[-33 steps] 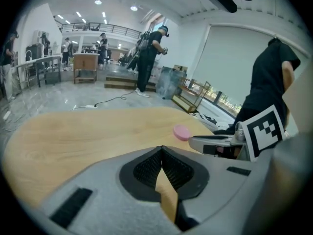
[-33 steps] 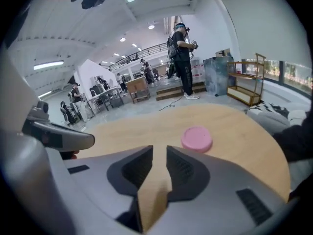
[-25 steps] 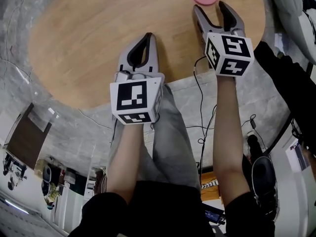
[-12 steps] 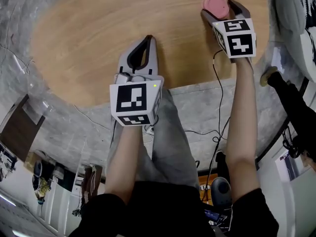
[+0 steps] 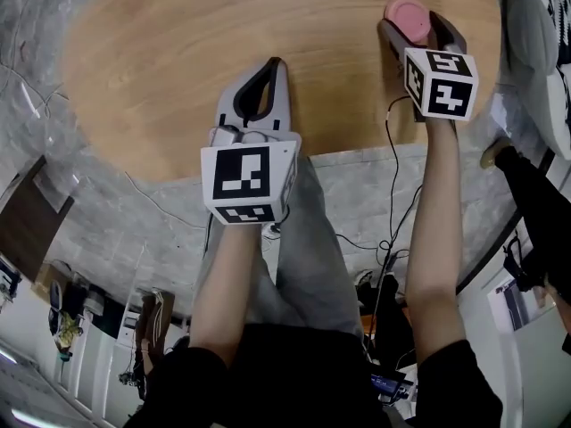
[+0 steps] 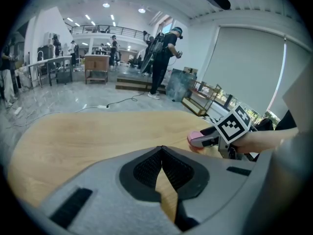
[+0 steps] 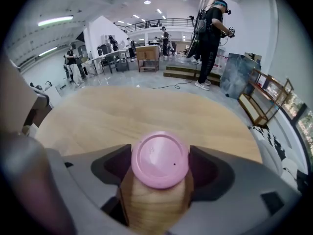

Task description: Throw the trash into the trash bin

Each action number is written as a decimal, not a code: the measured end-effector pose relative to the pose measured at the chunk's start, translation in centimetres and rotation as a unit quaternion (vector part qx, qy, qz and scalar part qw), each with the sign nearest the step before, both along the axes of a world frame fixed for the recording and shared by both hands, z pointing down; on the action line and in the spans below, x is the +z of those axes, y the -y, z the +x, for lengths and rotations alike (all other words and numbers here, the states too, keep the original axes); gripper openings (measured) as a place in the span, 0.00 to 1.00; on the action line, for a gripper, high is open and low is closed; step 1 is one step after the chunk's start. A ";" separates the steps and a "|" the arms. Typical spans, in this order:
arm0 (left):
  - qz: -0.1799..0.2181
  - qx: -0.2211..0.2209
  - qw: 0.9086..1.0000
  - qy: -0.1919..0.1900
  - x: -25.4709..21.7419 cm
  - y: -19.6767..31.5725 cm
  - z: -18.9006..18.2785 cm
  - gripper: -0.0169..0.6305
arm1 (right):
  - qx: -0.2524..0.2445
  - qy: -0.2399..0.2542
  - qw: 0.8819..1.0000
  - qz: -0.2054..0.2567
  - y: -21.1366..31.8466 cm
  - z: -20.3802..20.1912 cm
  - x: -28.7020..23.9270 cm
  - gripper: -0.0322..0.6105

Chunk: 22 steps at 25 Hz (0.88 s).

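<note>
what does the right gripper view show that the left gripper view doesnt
Only the right gripper view: the top face of the pink lid, sitting between the open jaws of the right gripper, which have just been opening. Only the left gripper view: the left gripper with its jaws shut on nothing, and the right gripper's marker cube from the side. Both: the wooden table, the pink lid and a standing person in black beyond it.

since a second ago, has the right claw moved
Yes. The right claw has advanced across the wooden table, away from its near edge, and now straddles the pink lid; its jaws have just been opening, with the lid between them.
</note>
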<state>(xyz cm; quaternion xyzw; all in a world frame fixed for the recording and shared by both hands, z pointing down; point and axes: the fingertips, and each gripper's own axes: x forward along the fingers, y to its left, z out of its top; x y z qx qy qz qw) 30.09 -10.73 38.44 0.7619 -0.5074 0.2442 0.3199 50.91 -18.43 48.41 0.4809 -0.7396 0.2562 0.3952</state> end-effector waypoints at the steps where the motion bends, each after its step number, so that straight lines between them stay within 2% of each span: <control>1: 0.002 -0.002 1.000 0.000 -0.1 -0.1 -0.4 0.03 | 0.001 0.004 1.000 0.005 -0.5 -0.7 -0.3 0.55; 6: 0.009 -0.029 1.000 -0.003 -0.5 -1.0 -4.0 0.03 | -0.010 0.033 0.999 0.021 -3.1 -5.8 -2.0 0.55; 11: 0.008 -0.059 0.998 0.000 -0.4 -3.6 -9.6 0.03 | -0.031 0.054 0.998 0.031 -5.3 -12.0 -3.3 0.55; 17: 0.004 -0.106 0.994 0.010 -0.9 -7.6 -18.5 0.03 | -0.065 0.072 0.995 0.025 -9.0 -20.7 -4.6 0.55; 22: 0.005 -0.171 0.985 0.019 -1.1 -11.0 -27.1 0.03 | -0.118 0.093 0.988 0.018 -11.4 -30.0 -5.4 0.55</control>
